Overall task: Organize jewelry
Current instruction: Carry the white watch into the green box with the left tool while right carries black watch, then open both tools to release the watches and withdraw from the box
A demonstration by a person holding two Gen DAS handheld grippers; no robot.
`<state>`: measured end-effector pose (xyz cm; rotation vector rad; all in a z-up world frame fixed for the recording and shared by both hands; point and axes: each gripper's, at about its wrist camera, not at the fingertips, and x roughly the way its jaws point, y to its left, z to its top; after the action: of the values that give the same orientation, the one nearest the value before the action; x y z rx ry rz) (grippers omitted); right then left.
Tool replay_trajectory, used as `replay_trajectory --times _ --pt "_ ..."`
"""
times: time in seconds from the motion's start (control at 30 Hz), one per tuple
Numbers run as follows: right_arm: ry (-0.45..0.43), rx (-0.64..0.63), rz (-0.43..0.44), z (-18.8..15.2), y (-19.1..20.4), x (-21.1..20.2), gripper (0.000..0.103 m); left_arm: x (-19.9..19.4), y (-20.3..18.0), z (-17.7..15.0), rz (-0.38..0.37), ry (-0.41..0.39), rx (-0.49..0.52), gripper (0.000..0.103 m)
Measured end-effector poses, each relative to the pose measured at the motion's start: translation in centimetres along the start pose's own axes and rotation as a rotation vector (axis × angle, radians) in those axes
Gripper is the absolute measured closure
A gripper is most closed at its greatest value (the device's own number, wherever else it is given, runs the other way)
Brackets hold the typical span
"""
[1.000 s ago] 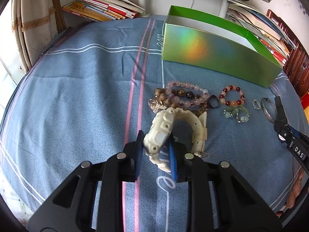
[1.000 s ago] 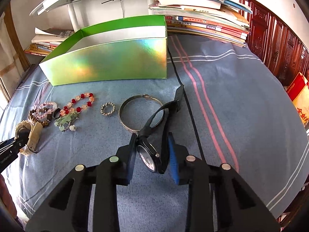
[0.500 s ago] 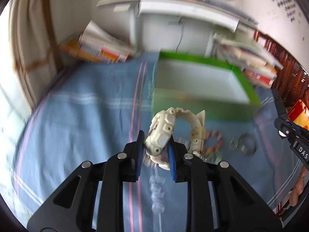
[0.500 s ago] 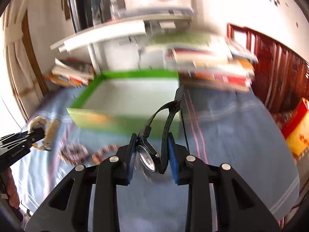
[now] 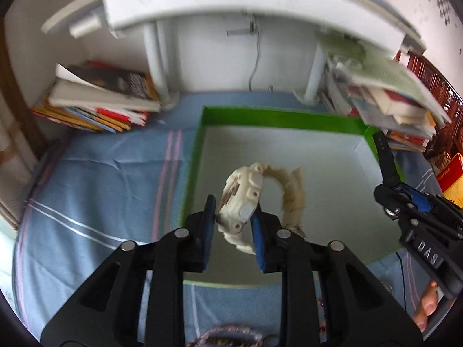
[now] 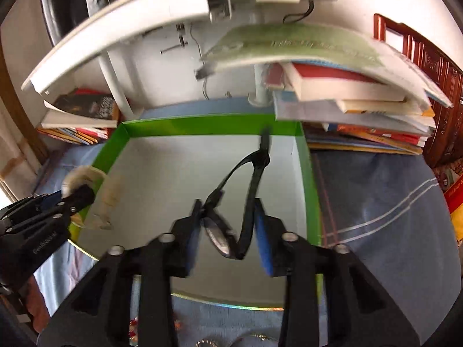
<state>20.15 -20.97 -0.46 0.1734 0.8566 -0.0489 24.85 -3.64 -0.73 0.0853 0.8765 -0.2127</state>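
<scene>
My left gripper [image 5: 233, 214] hovers over the open green box [image 5: 277, 118], whose pale floor lies below. A cream watch [image 5: 240, 196] sits tilted between its blue pads as the jaws are opening, and the grip looks loose. My right gripper [image 6: 228, 217] is also over the box [image 6: 202, 124], its jaws opening too. A black watch [image 6: 220, 237] hangs slack between its pads with the strap [image 6: 254, 170] looping upward. Each view shows the other gripper at its side: the right gripper [image 5: 405, 205] and the left gripper [image 6: 78, 199] with the cream watch [image 6: 84, 176].
Book stacks [image 5: 95, 104] [image 6: 361, 110] flank the box under a white shelf [image 5: 231, 3]. Beaded bracelets [image 5: 225, 338] lie on the blue striped cloth [image 5: 101, 190] at the near edge. A person's fingers [image 5: 425, 312] show at the lower right.
Both grippers rose from above the jewellery row and went forward over the green box. Their jaws have widened, and both watches now sit looser between the pads.
</scene>
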Motion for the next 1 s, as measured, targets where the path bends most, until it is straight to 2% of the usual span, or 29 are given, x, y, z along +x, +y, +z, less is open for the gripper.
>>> replay_trajectory --times 0.03,0.07,0.1,0.17,0.3,0.37,0.47,0.53,0.63,0.7,0.8,0.9,1.0 --pt "-0.008 0.003 -0.003 -0.1 -0.1 -0.2 0.052 0.1 -0.2 -0.1 0.001 0.000 0.003 0.057" --pt "-0.016 0.004 -0.003 -0.3 -0.2 -0.6 0.048 -0.2 -0.2 -0.3 0.011 -0.011 0.007 0.043" --pt "-0.035 0.007 -0.001 -0.5 -0.4 -1.5 0.043 -0.8 -0.3 -0.5 0.032 -0.036 0.016 0.040" --pt "-0.064 0.005 -0.001 -1.3 -0.6 -3.8 0.043 -2.9 -0.1 -1.0 0.077 -0.080 0.047 0.037" --pt "-0.092 -0.001 0.028 -4.3 -0.8 -7.8 0.043 -6.9 1.3 -3.9 0.166 -0.094 0.043 0.029" --pt "-0.075 -0.007 0.050 -6.5 -0.6 -8.6 0.043 -7.6 2.2 -6.1 0.191 -0.077 0.035 0.029" --pt "-0.015 0.010 0.068 -9.0 -0.4 -8.1 0.043 -7.3 4.0 -9.2 0.168 -0.014 -0.021 0.029" --pt "0.018 0.007 0.080 -10.6 0.0 -7.4 0.043 -6.8 5.0 -10.9 0.180 0.023 -0.063 0.029" --pt "0.059 0.002 0.080 -11.9 0.5 -6.2 0.043 -5.4 6.0 -12.9 0.160 0.082 -0.112 0.029" --pt "0.080 0.003 0.072 -12.3 0.8 -5.4 0.045 -4.7 6.5 -13.7 0.160 0.105 -0.139 0.029" --pt "0.093 -0.016 0.076 -12.9 1.6 -5.1 0.048 -4.5 6.5 -14.1 0.142 0.096 -0.150 0.029" --pt "0.096 -0.029 0.068 -13.2 2.1 -4.9 0.051 -4.5 6.1 -14.1 0.146 0.091 -0.128 0.029" --pt "0.108 -0.024 0.069 -13.4 1.9 -4.4 0.051 -4.0 4.8 -14.5 0.109 0.112 -0.085 0.029"
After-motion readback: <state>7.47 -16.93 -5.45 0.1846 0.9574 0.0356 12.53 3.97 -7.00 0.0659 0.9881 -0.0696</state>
